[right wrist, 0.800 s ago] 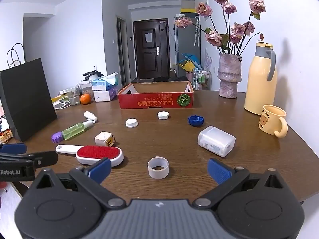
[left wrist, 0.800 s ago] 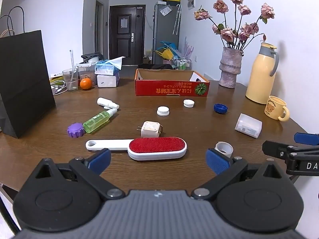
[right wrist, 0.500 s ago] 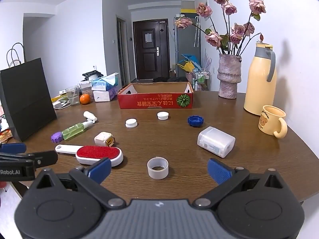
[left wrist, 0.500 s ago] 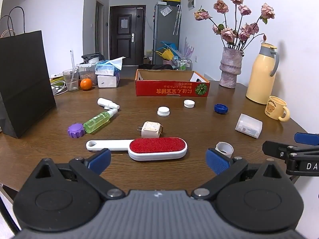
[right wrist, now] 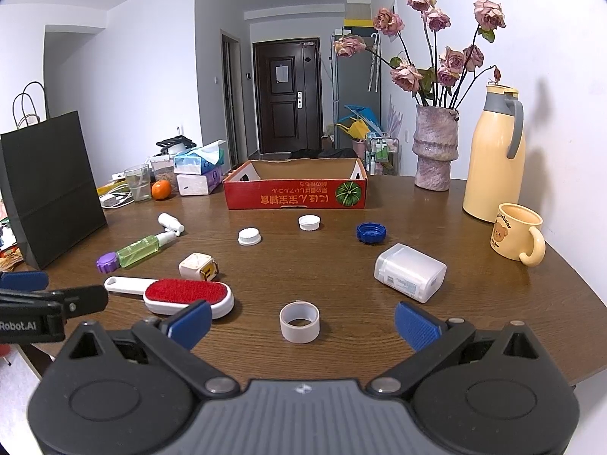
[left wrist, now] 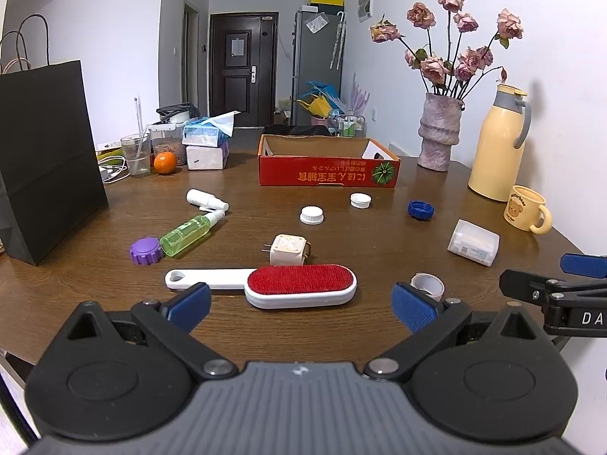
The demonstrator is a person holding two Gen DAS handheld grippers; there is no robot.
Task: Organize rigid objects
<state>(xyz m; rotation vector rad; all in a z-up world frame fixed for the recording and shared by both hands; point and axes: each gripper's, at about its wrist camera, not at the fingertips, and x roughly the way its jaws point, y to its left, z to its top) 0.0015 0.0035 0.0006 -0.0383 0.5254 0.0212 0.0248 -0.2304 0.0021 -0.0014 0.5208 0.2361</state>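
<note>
Loose items lie scattered on the brown table [left wrist: 379,242]. A red-and-white lint brush [left wrist: 280,284] [right wrist: 178,295] lies just ahead of my left gripper [left wrist: 299,307], whose jaws stand open and hold nothing. A white tape roll [right wrist: 299,321] [left wrist: 428,284] sits just ahead of my open right gripper [right wrist: 301,320]. Farther back are a plug cube [left wrist: 289,249], a green spray bottle [left wrist: 187,236], a purple cap [left wrist: 145,250], a white bottle [left wrist: 205,199], two white caps [right wrist: 249,236] [right wrist: 309,222], a blue cap [right wrist: 371,232] and a clear plastic box [right wrist: 409,277]. An open red cardboard box [right wrist: 296,193] stands at the back.
A black paper bag [left wrist: 45,151] stands at the left. A vase of dried roses [right wrist: 434,151], a yellow thermos [right wrist: 495,159] and a yellow mug [right wrist: 516,235] line the right side. A glass, an orange [left wrist: 165,162] and tissue boxes sit at the back left.
</note>
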